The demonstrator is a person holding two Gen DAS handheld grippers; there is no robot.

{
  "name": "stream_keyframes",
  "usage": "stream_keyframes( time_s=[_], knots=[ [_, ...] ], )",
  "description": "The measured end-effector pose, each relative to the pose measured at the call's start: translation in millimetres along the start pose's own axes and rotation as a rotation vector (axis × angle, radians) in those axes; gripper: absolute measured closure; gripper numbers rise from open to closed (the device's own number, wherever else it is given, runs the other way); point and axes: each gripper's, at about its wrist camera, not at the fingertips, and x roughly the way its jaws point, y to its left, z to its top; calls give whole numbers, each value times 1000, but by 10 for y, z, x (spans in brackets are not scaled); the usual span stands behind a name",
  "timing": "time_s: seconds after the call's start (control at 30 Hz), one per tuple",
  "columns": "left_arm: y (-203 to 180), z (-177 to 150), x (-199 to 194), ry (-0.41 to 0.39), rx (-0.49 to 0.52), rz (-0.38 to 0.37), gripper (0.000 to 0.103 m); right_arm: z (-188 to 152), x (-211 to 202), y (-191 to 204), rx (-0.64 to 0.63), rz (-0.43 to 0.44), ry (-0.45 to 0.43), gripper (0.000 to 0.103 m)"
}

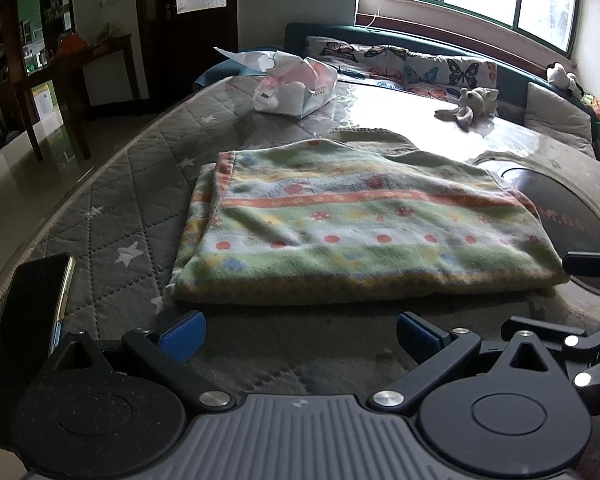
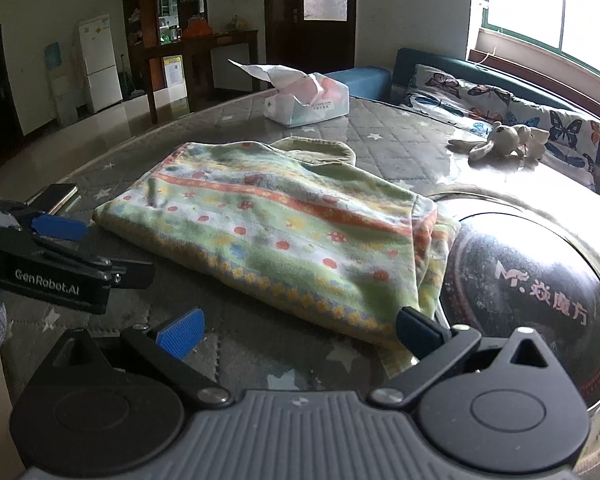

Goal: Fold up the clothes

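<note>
Folded garment on the quilted table

The striped garment (image 1: 364, 220) lies folded mid-table; the left gripper (image 1: 300, 334) and the right gripper (image 2: 300, 330) sit near it, both spread wide and empty.

Each handheld tool is matt black plastic with a ribbed grey grip plate nearest the camera, flanked by two round black housings with embossed discs. From these, black link bars with silver screw heads run forward to the fingers. On the left gripper (image 1: 298, 334) the fingers carry blue ribbed pads (image 1: 182, 334) on their inner faces; the right gripper (image 2: 298, 332) has the same blue pads (image 2: 182, 332). Seen from the right wrist camera, the left tool's black side bar bears white lettering "GenRobot.AI", with a blue pad above it and small silver screws beside it.
</note>
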Motion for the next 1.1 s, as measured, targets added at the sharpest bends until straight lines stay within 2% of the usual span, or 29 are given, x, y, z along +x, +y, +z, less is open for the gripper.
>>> stream_keyframes(
  time_s=[1.1],
  knots=[
    [-78,-215,-156,-16,20,23,0,-199,-150,93,79,18,-26,0]
  ],
)
